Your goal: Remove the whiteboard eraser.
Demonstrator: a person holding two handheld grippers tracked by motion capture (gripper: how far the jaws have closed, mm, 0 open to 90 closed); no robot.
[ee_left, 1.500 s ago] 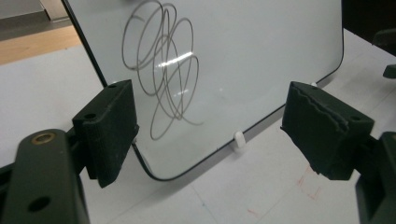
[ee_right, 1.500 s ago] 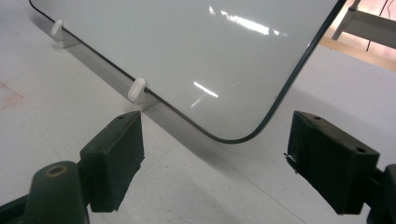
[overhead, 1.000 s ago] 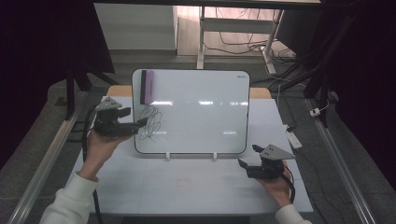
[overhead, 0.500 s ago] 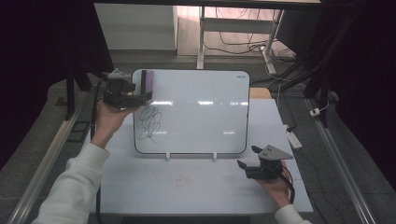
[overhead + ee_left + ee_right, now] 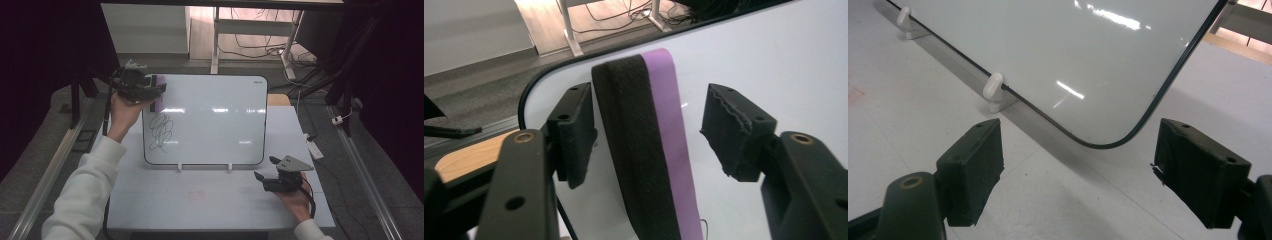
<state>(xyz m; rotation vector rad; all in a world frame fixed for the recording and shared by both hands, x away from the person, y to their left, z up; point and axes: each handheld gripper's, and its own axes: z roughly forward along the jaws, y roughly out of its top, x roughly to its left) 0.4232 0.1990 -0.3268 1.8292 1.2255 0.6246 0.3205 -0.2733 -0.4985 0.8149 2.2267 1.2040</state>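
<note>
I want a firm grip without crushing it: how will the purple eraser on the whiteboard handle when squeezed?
The eraser looks light, with a black felt face that probably gives a little. Its purple back looks stiffer, so it should hold shape. The left tongs have just been closing around it, pads not yet pressing; it may slide on the glossy whiteboard.

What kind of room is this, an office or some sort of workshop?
Probably a lab or test bench more than an office. A white table carries a propped whiteboard, metal rails run along its sides, and loose cables trail across the floor behind, under desk legs. A person works with hand-held grippers.
</note>
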